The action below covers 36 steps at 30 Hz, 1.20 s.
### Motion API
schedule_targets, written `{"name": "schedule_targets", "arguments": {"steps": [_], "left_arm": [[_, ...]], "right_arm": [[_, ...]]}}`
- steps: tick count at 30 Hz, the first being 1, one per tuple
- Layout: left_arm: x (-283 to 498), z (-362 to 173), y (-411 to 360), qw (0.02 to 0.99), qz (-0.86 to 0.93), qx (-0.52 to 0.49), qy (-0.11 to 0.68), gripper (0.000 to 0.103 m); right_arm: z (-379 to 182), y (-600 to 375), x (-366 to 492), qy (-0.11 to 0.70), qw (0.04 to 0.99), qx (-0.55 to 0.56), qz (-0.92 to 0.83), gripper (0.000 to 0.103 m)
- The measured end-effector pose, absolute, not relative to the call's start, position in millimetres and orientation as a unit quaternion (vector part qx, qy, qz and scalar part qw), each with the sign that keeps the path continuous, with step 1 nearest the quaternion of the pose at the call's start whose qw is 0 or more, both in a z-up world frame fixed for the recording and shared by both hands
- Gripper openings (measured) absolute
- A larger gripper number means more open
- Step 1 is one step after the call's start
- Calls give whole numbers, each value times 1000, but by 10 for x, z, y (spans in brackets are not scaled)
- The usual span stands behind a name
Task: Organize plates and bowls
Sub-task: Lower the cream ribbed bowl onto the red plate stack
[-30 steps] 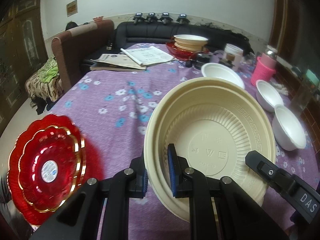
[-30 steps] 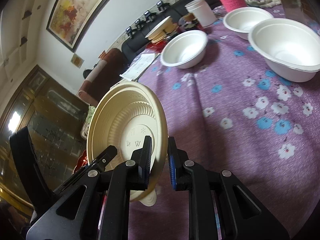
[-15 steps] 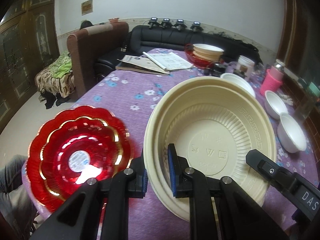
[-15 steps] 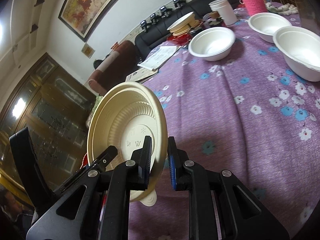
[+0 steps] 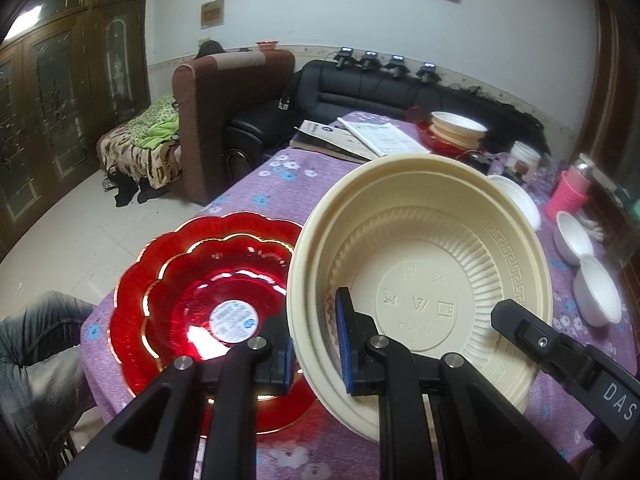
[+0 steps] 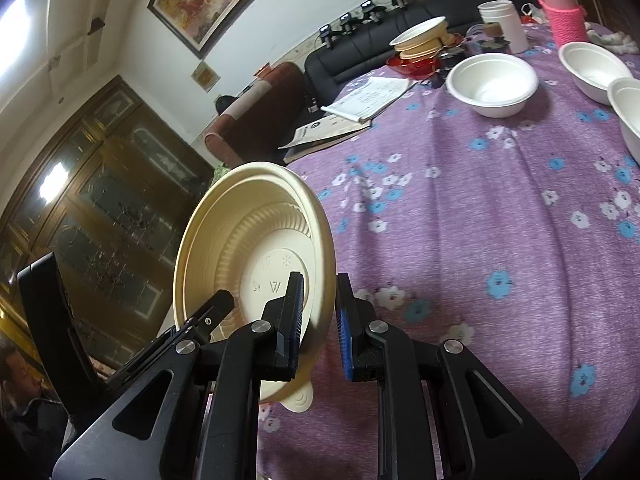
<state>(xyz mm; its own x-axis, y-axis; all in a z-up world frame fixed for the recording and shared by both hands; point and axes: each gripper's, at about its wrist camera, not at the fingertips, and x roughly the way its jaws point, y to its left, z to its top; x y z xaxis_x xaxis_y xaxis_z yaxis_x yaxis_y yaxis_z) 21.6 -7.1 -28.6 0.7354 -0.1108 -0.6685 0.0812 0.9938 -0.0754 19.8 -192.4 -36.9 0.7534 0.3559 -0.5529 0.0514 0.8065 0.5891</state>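
Two grippers on one cream bowl [image 5: 420, 276], and both are clamped on its rim: the left gripper [image 5: 314, 350] pinches the near left edge, while the right gripper [image 6: 318, 322] bites the opposite edge, so the bowl hangs tilted above the near end of the table [image 6: 480, 240]. Beneath it, a purple cloth with blue and white flowers covers the whole surface. Just to the bowl's left sits a scalloped red plate [image 5: 192, 300] at the table's corner, a round sticker in its middle. Off to the right, three white bowls [image 6: 492, 84] stand apart on the cloth, with papers [image 5: 376, 138], a pink cup [image 5: 570, 194] and a stack of cream dishes [image 5: 456, 128] on a red one at the far end. Beyond, a black sofa [image 5: 360, 92], a brown armchair [image 5: 224, 108], dark wooden cabinets [image 5: 60, 100] and a framed painting on a white wall.
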Motion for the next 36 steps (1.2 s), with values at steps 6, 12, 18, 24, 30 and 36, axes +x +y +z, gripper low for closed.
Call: {"name": "schedule_targets", "arguments": {"steps": [6,12,18,24,30,36], "left_arm": [[201,-280,116,933,-32,-32,358,16],[198,-256,299,934,-16,-41,356,16],[230,-272,422,932,-2,-49,358,17],[259,-288,507,931,7,-57,359,17],[272,-308,566,931,13,-62,360,17],[294,-334,628,929,22,-66,362,17]], "right_arm": [[-336,-1741,280,347,888,286,102,15],[-310,-1561,370,351,887,275,119,16],[-307,-1388,453,360,884,268,129,16],[-333,-1287,546,365,883,261,136,16],[-343,-1221,604,369,881,259,142,16],[-372,-1141,669,375,879,256,147,16]]}}
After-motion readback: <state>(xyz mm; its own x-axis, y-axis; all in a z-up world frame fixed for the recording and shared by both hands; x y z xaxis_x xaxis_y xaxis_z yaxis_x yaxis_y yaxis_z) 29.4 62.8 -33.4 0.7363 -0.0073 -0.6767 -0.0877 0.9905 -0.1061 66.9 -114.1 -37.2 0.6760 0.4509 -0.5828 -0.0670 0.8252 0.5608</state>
